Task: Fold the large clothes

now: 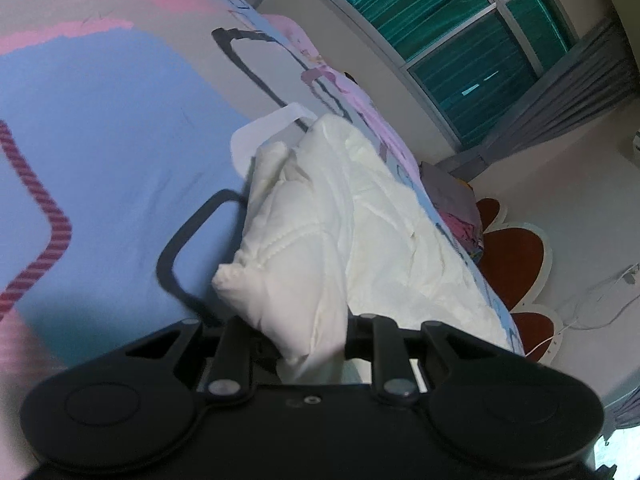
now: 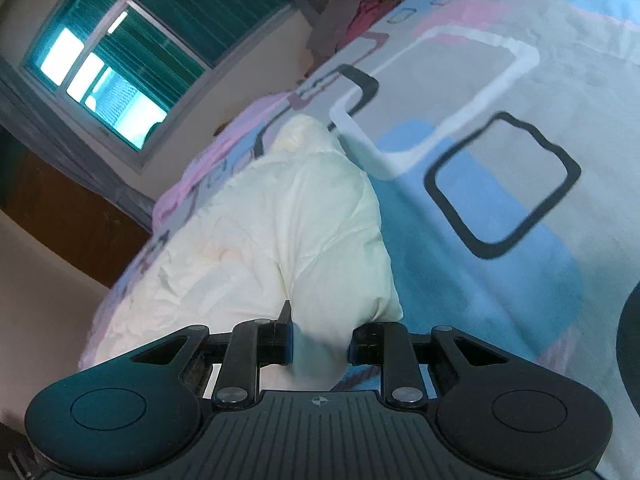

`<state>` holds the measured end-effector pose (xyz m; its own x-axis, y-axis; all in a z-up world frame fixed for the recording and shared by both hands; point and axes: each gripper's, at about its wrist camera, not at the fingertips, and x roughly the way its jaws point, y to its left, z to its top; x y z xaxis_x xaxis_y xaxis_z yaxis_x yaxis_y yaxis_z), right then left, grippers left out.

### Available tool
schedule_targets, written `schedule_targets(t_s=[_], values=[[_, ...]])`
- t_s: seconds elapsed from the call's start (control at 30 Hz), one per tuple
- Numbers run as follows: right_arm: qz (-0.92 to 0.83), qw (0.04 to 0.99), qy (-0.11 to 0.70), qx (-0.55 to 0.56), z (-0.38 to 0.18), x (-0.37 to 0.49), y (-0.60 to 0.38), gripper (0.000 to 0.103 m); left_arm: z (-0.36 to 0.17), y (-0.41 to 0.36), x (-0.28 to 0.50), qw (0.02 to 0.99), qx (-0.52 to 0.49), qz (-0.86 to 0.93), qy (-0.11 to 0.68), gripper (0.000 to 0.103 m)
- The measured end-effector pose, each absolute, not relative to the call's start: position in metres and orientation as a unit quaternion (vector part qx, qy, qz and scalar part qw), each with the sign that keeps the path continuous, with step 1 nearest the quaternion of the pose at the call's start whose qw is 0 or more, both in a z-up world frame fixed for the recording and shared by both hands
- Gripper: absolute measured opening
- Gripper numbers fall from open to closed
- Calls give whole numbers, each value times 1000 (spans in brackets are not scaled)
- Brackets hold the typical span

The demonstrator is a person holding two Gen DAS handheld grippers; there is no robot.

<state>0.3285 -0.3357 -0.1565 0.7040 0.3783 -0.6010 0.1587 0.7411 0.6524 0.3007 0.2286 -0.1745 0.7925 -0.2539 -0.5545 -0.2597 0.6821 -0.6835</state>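
Bedding with a blue, pink and grey block pattern (image 1: 100, 128) covers the work surface; a window (image 1: 460, 40) and a pile of other clothes (image 1: 456, 204) lie beyond it.

Risks, as judged from this moment:
- Each grip takes only a bunched edge of the white padded garment (image 1: 320, 220). A sharp pull could draw the fabric out of the jaws.
- If one side slips or the two hands travel unevenly, the fold line would skew and the layers would bunch.
- The garment lies close to the bed edge, so slack could slide off toward the floor.

Left gripper (image 1: 308, 344): the jaws stand narrow, closed on a thick wad of the white garment, which rises from between them. A loose cuffed end hangs just left of the grip. The pads themselves are hidden by fabric, so contact is probably full but cannot be confirmed.

Right gripper (image 2: 320, 344): the jaws stand narrow, clamped on a folded edge of the same garment. The remainder trails away across the bedding toward the window.
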Motion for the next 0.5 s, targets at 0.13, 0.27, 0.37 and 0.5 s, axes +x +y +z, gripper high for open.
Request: schedule_targets(t_s=[0.13,0.27,0.37,0.5], values=[[55,847,396,350,-175,337,-334,27,-187,219,304,872,-358,29,333,42],[56,842,398,361,-181,337,-340,34,-192,218,300,875,-361,29,320,44],[43,841,398,363,-180,331,-347,53,-196,224,297,867,-387,23,314,47],[-15,877,372,305,-151,302,-356,78,-183,230,287,858,-399,47,319,81]])
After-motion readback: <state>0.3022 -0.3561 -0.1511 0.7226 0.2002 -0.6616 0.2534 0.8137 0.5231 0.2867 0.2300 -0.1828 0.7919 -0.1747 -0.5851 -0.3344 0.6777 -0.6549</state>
